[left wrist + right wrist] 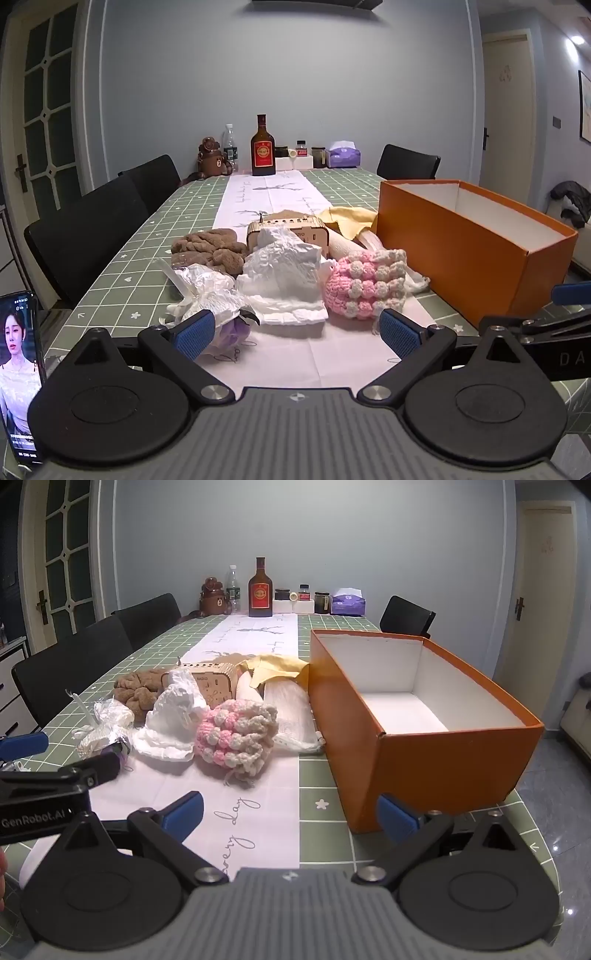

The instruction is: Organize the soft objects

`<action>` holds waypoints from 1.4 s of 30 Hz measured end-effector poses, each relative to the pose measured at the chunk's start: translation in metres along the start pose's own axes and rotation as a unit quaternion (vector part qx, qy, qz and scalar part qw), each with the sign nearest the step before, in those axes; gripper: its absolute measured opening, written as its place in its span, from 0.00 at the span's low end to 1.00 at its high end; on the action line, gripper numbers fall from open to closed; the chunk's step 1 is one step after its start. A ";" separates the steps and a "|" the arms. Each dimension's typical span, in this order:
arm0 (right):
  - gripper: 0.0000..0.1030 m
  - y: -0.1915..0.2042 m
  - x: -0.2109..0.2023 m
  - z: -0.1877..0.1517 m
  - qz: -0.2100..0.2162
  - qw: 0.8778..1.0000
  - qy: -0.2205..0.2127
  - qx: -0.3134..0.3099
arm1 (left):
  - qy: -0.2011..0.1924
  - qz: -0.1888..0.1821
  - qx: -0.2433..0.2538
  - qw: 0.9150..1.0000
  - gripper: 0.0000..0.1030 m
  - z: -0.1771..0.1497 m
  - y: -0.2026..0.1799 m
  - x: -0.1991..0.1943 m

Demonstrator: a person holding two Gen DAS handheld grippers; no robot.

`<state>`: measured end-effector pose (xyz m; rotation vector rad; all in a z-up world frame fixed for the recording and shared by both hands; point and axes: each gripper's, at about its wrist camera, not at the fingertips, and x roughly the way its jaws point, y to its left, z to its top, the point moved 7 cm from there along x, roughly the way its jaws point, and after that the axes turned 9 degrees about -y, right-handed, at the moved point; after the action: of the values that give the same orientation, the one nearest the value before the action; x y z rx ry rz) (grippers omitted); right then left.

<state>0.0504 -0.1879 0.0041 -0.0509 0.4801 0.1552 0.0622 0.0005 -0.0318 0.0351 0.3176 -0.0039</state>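
Note:
A pile of soft things lies mid-table: a pink and cream crocheted piece [364, 284] [236, 734], a white crumpled bag [284, 273] [170, 716], a brown fluffy cloth [212, 247] [138, 692], a silvery wrapped bundle [210, 291] [105, 723], a yellow cloth [351, 218] [279, 668] and a white bagged item [293, 712]. An empty orange box [469, 240] [424, 716] stands to their right. My left gripper [297, 332] is open and empty just before the pile. My right gripper [290, 816] is open and empty near the box's front corner.
A wooden radio [291, 229] [216, 681] sits in the pile. A brown bottle [263, 147] [260, 590], water bottle, bear figure, jars and tissue box [345, 153] line the far end. Black chairs [99, 229] flank the table [155, 221]. A phone [18, 373] stands at left.

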 end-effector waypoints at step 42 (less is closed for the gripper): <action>0.97 -0.006 0.014 0.008 -0.008 1.000 0.009 0.013 | 0.016 -0.003 0.011 1.000 1.00 0.001 -0.004 0.016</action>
<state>0.0675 -0.1912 0.0050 -0.0312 0.4989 0.1330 0.0778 -0.0031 -0.0363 0.0559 0.3499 -0.0123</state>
